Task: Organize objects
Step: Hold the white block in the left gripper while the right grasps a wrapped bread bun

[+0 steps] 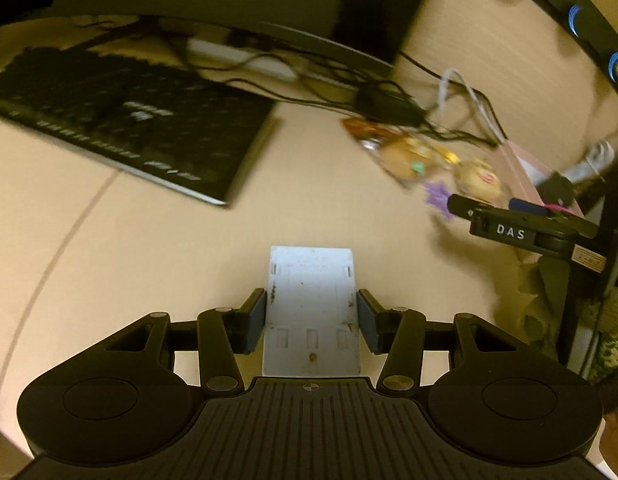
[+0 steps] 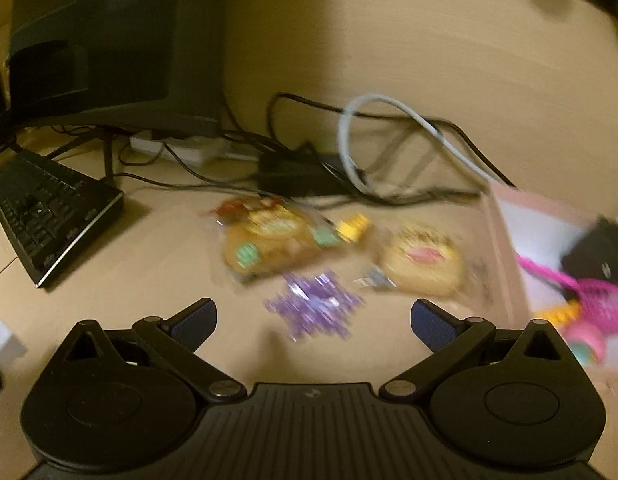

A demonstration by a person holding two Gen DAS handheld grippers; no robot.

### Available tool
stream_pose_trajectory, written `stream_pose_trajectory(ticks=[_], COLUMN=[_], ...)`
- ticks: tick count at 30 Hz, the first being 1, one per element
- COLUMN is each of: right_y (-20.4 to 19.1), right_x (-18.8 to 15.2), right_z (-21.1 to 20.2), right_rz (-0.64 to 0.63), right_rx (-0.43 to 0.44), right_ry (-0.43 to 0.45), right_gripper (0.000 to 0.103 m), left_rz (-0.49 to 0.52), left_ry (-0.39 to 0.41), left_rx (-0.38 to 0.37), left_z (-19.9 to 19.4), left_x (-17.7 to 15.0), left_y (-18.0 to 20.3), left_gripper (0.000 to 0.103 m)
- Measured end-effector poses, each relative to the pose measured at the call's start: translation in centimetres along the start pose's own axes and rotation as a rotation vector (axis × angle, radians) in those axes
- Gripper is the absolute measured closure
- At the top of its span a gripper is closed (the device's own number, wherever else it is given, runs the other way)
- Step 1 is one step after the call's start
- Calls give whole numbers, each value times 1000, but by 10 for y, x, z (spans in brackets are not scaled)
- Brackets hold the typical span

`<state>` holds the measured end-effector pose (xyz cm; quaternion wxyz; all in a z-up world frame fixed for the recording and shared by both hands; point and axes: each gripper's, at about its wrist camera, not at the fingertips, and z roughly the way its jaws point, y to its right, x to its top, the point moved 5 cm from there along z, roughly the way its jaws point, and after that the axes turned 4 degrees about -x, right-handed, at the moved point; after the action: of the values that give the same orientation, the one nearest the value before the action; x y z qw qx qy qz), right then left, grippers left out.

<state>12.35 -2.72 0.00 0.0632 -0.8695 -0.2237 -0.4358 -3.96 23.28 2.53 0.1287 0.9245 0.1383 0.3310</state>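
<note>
A white plastic piece [image 1: 311, 304] is being clamped by the left tool [image 1: 312, 320] above the tabletop [image 1: 149, 260]. The right tool [image 2: 313, 320] is being held apart over 2 wrapped buns [image 2: 269, 244] and a purple toy [image 2: 315, 308].

Your light is dim and warm yellow, no glare, only soft shadows on the surface [image 1: 309, 200]. Motion blur smears the keyboard [image 1: 121, 120] and snack packets [image 2: 277, 240] in both views, worst on the purple piece [image 2: 315, 306], while each claw body stays sharp. You also get heavy fisheye bending and dark corners at the edges.
</note>
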Motion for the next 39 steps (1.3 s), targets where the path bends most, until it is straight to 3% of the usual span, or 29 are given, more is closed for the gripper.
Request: stream_pose_trajectory(ticks=[5, 9, 12, 14, 18, 19, 25, 29, 33, 39], right_y=[-24, -40, -53, -53, -41, -40, -63, -72, -69, -33], right_x=[11, 22, 36, 42, 49, 50, 18, -18, -40, -46], right_z=[18, 35, 57, 77, 110, 109, 62, 11, -40, -104], right_rz=[-22, -19, -92, -107, -12, 4, -138, -234, -285, -232], right_rx=[-5, -11, -59, -84, -37, -27, 53, 106, 79, -40], right_ry=[29, 34, 43, 14, -64, -62, -40, -36, -27, -9], right_gripper=[7, 6, 0, 0, 1, 8, 13, 13, 14, 14], left_rz=[-13, -10, 6, 26, 59, 64, 86, 92, 102, 125], left_ry=[-12, -33, -39, -33, -30, -34, -68, -59, -59, -127], left_rx=[6, -2, -11, -19, -43, -47, -25, -56, -97, -212], left_z=[-9, -13, -18, -21, -21, -20, -7, -1, 6, 27], left_x=[-3, -7, -9, -8, -8, -9, -6, 0, -1, -18], left_y=[-24, -41, -48, -48, -43, -42, -32, -21, -4, 42], left_gripper=[50, 50, 50, 50, 50, 50, 50, 50, 50, 50])
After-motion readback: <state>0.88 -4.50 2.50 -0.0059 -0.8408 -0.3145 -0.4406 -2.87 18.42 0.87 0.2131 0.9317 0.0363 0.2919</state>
